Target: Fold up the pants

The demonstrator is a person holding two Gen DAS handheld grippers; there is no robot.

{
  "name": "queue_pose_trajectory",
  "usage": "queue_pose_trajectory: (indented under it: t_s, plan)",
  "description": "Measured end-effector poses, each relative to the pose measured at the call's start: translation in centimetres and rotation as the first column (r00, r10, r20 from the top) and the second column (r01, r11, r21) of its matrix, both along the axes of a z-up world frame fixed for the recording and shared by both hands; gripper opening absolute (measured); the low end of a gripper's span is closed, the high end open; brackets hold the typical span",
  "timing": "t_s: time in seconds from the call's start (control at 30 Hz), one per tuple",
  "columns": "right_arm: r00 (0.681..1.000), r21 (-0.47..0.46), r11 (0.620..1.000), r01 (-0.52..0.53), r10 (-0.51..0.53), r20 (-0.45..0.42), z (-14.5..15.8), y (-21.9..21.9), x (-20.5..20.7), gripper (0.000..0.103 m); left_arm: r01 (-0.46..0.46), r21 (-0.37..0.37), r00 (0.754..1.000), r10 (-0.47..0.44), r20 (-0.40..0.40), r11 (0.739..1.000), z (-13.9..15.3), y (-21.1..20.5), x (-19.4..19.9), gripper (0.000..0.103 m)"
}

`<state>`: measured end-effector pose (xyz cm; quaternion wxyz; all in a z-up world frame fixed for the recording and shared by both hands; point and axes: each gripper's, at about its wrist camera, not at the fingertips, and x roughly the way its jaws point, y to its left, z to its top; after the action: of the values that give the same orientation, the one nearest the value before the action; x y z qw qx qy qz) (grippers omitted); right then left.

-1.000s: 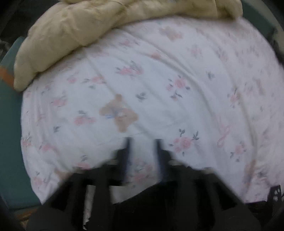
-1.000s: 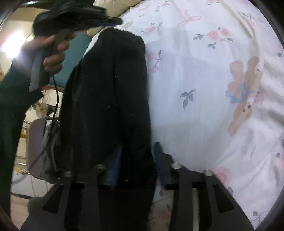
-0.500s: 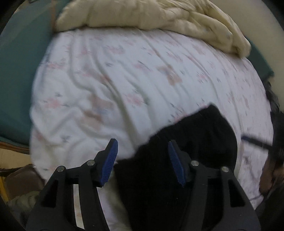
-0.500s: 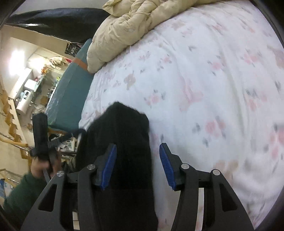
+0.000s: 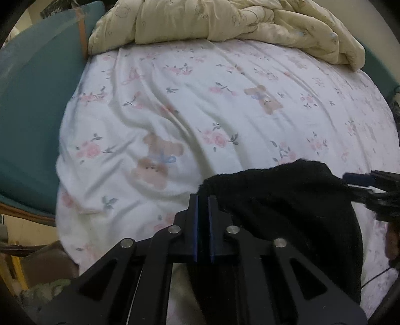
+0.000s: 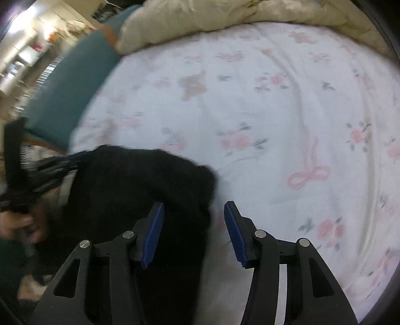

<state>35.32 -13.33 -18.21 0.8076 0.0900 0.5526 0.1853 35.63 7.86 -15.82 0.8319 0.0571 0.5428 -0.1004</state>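
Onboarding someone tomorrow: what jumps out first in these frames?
The black pants bunched at the near edge of the white floral bedsheet. The left claw has just closed at their edge; the right claw straddles them, open. A cream comforter is piled at the far end.

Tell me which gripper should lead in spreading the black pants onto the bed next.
Probably left: the left gripper has just closed at the black pants' edge; the right gripper stands open, gripping nothing.

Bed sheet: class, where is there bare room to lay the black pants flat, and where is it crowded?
Free: the floral sheet between the cream duvet and the black pants. Crowded: the near edge, with pants and both grippers.
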Motion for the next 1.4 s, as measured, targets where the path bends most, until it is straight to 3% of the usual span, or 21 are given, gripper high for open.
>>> queue_pose_trajectory:
  t_s: [0.1, 0.13, 0.2, 0.27, 0.33, 0.4, 0.57, 0.73, 0.8, 0.87, 0.97, 1.0, 1.03, 1.07, 1.1, 1.17, 1.2, 1.23, 1.33, 1.4]
  plan:
    - [0.992, -0.262, 0.961, 0.085, -0.058, 0.108, 0.0, -0.5, 0.4, 0.051, -0.025, 0.026, 1.0, 0.025, -0.017, 0.999, -0.6, 0.0, -0.1, 0.01]
    - [0.99, -0.267, 0.959, 0.094, -0.063, 0.122, 0.5, -1.2, 0.2, 0.052, -0.031, 0.033, 0.999, 0.032, -0.021, 0.999, -0.7, 0.0, -0.3, 0.014]
    - [0.995, -0.091, 0.994, 0.062, -0.054, 0.081, 1.7, -2.8, -0.9, 0.053, -0.068, 0.041, 0.997, 0.069, -0.02, 0.997, 0.0, 0.4, -0.9, 0.038]
    - [0.999, 0.061, 0.998, 0.007, -0.009, 0.032, 3.1, -3.7, -3.4, 0.053, -0.095, -0.018, 0.995, 0.095, -0.005, 0.995, 1.5, 1.4, -2.5, 0.064]
    - [0.999, 0.104, 0.994, -0.033, 0.028, 0.043, 4.5, -4.2, -6.4, 0.053, -0.095, -0.112, 0.995, 0.092, -0.028, 0.989, 3.0, 2.4, -5.1, 0.065]
    - [0.997, 0.132, 0.989, -0.065, 0.06, 0.046, 5.5, -4.4, -9.5, 0.053, -0.1, -0.148, 0.994, 0.093, -0.056, 0.984, 4.0, 3.0, -8.1, 0.065]
    - [0.997, 0.167, 0.983, -0.075, 0.073, 0.021, 6.7, -4.8, -16.5, 0.055, -0.153, -0.132, 0.986, 0.142, -0.085, 0.979, 6.0, 4.3, -17.0, 0.065]
    - [0.997, 0.211, 0.976, 0.046, -0.031, -0.076, 5.5, -6.1, -22.2, 0.055, -0.19, -0.117, 0.974, 0.172, -0.149, 0.975, 3.3, 4.0, -24.8, 0.065]
    - [0.99, 0.194, 0.976, 0.103, -0.082, -0.113, 4.6, -6.4, -23.6, 0.055, -0.192, -0.081, 0.971, 0.177, -0.162, 0.978, 1.6, 3.4, -26.8, 0.063]
    - [0.977, 0.225, 0.959, 0.171, -0.136, -0.164, 3.2, -6.6, -25.0, 0.055, -0.18, -0.093, 0.971, 0.161, -0.177, 0.979, 0.1, 2.6, -28.0, 0.063]
    - [0.971, 0.207, 0.96, 0.191, -0.153, -0.185, 1.1, -5.8, -26.9, 0.055, -0.123, -0.071, 0.978, 0.109, -0.178, 0.99, -2.0, 1.1, -29.1, 0.059]
    - [0.973, 0.182, 0.967, 0.175, -0.142, -0.181, 0.4, -5.2, -27.3, 0.055, -0.112, -0.083, 0.982, 0.097, -0.163, 0.99, -2.1, 1.0, -29.3, 0.05]
    - [0.975, 0.158, 0.977, 0.146, -0.115, -0.189, -0.6, -4.3, -27.6, 0.055, -0.087, -0.103, 0.985, 0.071, -0.154, 0.991, -2.1, 0.8, -29.4, 0.024]
    - [0.977, 0.153, 0.982, 0.113, -0.081, -0.198, -1.3, -3.4, -27.6, 0.055, -0.054, -0.071, 0.987, 0.043, -0.154, 0.996, -2.1, 0.3, -29.3, 0.011]
    - [0.982, 0.138, 0.988, 0.064, -0.037, -0.187, -1.6, -2.5, -27.5, 0.052, -0.035, -0.045, 0.989, 0.028, -0.143, 0.998, -1.9, 0.1, -29.4, 0.01]
    - [0.992, 0.012, 1.0, -0.005, 0.007, -0.126, -1.2, -1.4, -27.3, 0.052, -0.04, -0.029, 0.99, 0.036, -0.136, 0.999, -1.2, 0.6, -29.7, 0.005]
    - [0.994, -0.033, 0.999, -0.017, 0.013, -0.11, -1.1, -1.3, -27.3, 0.047, -0.07, -0.039, 0.988, 0.064, -0.139, 0.997, -0.9, 1.3, -29.9, 0.005]
    - [0.993, -0.072, 0.997, -0.006, -0.002, -0.12, -1.3, -1.6, -27.3, 0.035, -0.084, -0.033, 0.986, 0.079, -0.144, 0.996, -0.6, 1.9, -30.2, 0.004]
    - [0.992, -0.237, 0.971, 0.014, -0.043, -0.117, -2.0, -2.6, -27.7, 0.035, -0.117, -0.022, 0.981, 0.112, -0.158, 0.993, -1.2, 3.3, -30.4, 0.004]
    - [0.984, -0.144, 0.989, 0.04, -0.064, -0.166, -1.9, -3.6, -27.7, 0.034, -0.125, -0.031, 0.979, 0.118, -0.165, 0.992, -1.3, 3.6, -30.6, 0.007]
